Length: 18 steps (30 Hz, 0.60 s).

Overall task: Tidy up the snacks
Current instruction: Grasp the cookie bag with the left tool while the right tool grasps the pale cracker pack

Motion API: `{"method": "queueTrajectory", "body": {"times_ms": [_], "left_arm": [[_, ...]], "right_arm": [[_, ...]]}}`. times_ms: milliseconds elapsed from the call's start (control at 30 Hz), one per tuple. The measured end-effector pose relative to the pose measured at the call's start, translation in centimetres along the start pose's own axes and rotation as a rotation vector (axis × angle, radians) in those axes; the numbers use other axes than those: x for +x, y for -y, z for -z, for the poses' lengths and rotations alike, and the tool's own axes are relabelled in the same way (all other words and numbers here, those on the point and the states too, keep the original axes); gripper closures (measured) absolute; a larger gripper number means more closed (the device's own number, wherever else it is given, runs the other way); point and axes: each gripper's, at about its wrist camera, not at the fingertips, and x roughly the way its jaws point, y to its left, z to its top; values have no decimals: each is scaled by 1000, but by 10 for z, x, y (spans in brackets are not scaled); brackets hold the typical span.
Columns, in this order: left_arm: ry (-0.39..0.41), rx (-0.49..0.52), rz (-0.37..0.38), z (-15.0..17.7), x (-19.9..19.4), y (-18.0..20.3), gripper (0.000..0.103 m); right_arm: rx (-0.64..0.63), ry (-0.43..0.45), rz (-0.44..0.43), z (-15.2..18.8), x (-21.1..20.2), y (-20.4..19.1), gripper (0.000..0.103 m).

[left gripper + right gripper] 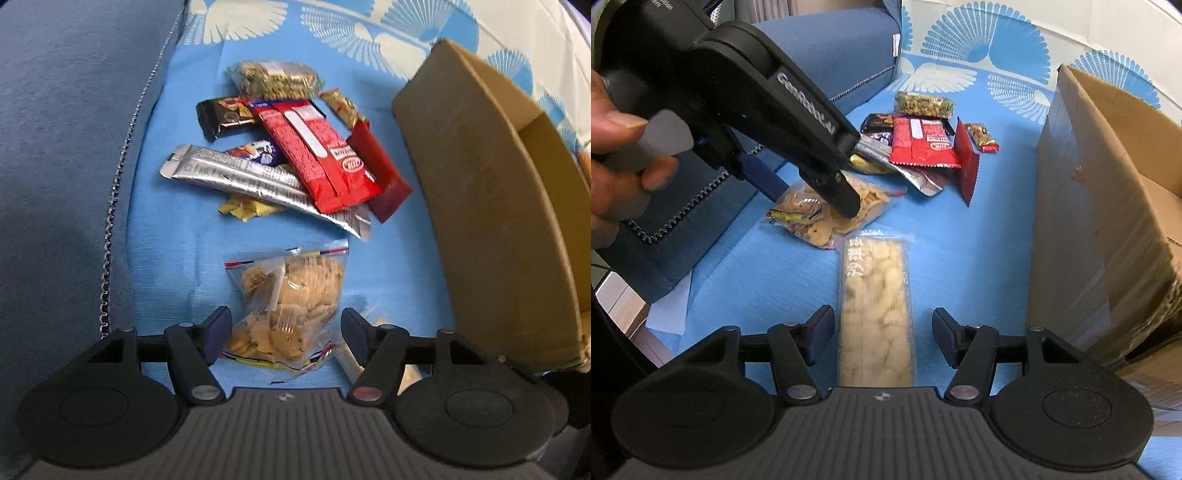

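Observation:
A clear zip bag of crackers [288,295] lies on the blue cloth, its near end between the open fingers of my left gripper [282,328]. In the right wrist view the same bag [827,218] sits under the left gripper [809,195]. A long clear pack of pale snacks [875,310] lies between the open fingers of my right gripper [882,332]. Beyond lies a pile: a red packet [321,155], a silver packet [251,181], a dark bar [221,116], a dark red sachet [384,173] and a nut bag [273,79].
An open cardboard box [491,206] stands at the right, its wall close to both grippers; it also shows in the right wrist view [1108,221]. A blue sofa cushion [66,147] borders the left. A hand [617,155] holds the left gripper.

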Motion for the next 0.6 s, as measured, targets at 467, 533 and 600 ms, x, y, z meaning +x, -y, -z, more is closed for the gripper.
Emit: {"method": "queueTrajectory", "body": {"times_ms": [467,533,600], "left_arm": [[51,27,25,5,-13,4,58],[85,18,40,6,-23,4,58],[129,7,64,7,-34,4,58]], "right_arm": [[-15,33,15,0,-13,-2,65],[-11,60,8,-4,-25,-1,65],[-14,97,0,-9,-39,-1,65]]}}
